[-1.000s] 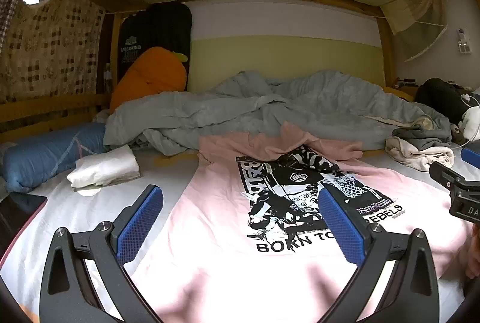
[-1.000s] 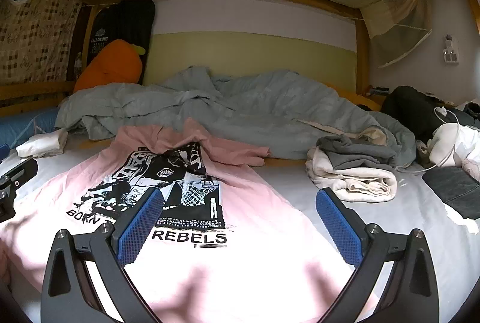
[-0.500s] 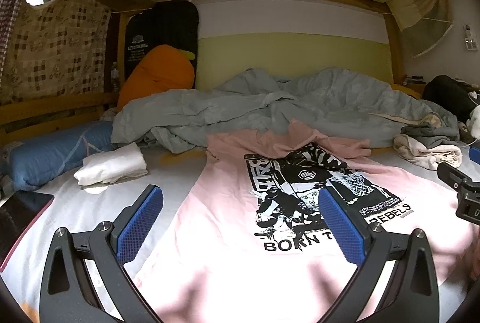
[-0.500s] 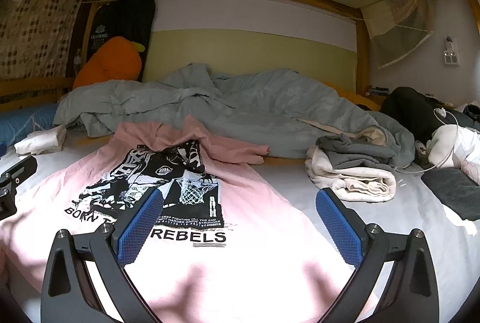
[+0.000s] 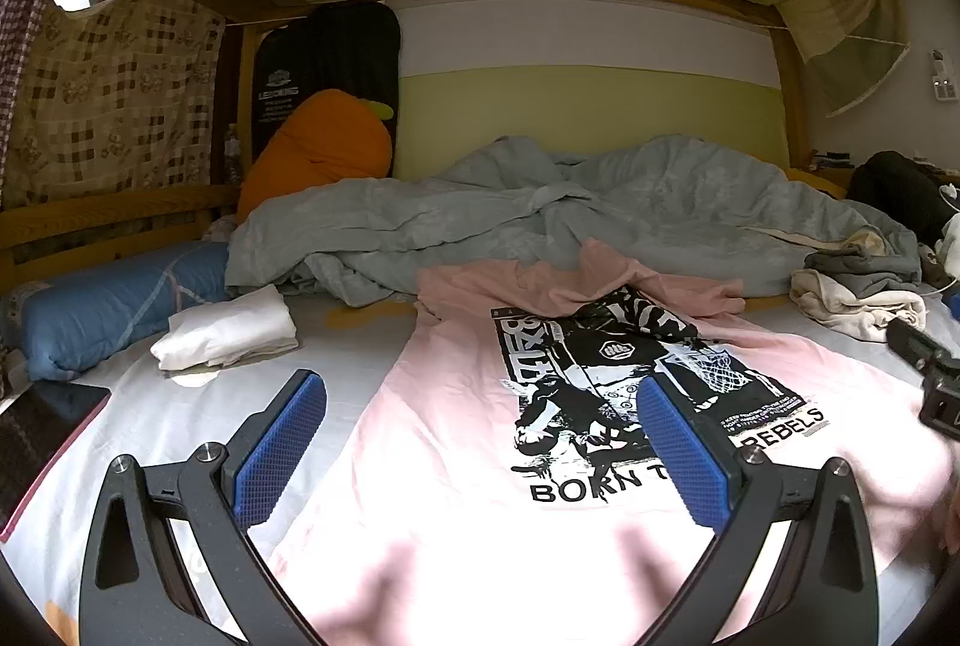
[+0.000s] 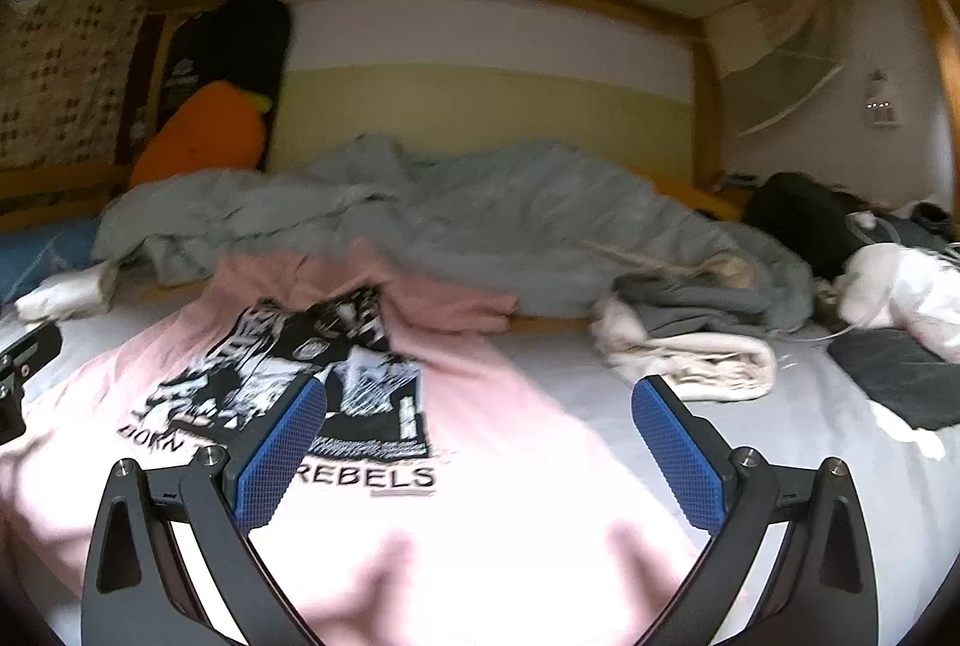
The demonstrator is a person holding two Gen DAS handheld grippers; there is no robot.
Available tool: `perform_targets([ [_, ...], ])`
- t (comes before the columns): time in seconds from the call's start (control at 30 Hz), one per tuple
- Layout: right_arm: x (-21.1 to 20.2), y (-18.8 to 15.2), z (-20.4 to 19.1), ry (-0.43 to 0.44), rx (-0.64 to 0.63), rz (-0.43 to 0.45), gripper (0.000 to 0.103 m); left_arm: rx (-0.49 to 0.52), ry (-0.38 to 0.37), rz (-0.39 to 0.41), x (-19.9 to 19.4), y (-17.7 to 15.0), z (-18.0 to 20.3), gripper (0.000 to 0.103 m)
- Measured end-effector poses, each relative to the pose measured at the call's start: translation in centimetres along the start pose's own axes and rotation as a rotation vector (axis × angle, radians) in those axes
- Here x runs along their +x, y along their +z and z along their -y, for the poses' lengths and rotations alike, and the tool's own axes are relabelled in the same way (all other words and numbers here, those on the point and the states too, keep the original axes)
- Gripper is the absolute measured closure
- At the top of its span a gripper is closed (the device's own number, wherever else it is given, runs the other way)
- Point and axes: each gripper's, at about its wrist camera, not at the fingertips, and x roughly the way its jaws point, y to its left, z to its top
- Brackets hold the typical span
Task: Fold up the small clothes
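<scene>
A pink T-shirt (image 5: 456,406) with a black print reading BORN TO REBELS lies spread on the white bed sheet, its top end rumpled against the duvet. It also shows in the right wrist view (image 6: 498,406). My left gripper (image 5: 480,442) is open and empty above the shirt's left half. My right gripper (image 6: 477,448) is open and empty above the shirt's right edge. The right gripper shows at the right edge of the left wrist view (image 5: 927,376); the left gripper shows at the left edge of the right wrist view (image 6: 24,370).
A crumpled grey duvet (image 5: 570,208) lies across the back. A folded white garment (image 5: 228,334) and a blue pillow (image 5: 102,304) lie at the left. A pile of cream and grey clothes (image 6: 690,340) sits at the right. An orange plush (image 5: 318,153) leans at the back left.
Both grippers have shifted a little to the left, so the shirt sits further right in both views. The right wrist view is now blurred by motion. Both stay open.
</scene>
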Motion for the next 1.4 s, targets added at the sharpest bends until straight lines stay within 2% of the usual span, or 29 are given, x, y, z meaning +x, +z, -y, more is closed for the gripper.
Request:
perform_targets([
  [0.1,-0.7,0.0,0.2,-0.005,0.01,0.033,0.001,-0.001,-0.001,-0.001,0.0,0.0,0.0,0.0],
  [0.23,-0.5,0.1,0.1,0.017,-0.001,0.022,0.001,0.002,0.0,0.0,0.0,0.0,0.0,0.0],
  [0.37,-1.5,-0.1,-0.7,-0.008,-0.037,0.067,0.001,0.01,0.016,0.009,-0.1,0.0,-0.1,0.0],
  [0.57,-1.2,0.0,-1.1,0.009,-0.054,0.047,0.001,-0.014,0.018,-0.013,0.3,0.0,-0.6,0.0],
  [0.7,-0.9,0.0,-1.3,-0.001,-0.066,0.032,0.001,-0.035,0.047,-0.037,0.6,0.0,-0.8,0.0],
  [1.4,-0.3,-0.3,-2.0,0.022,-0.079,0.0,0.001,-0.022,0.049,-0.036,0.6,0.2,-0.3,0.0],
])
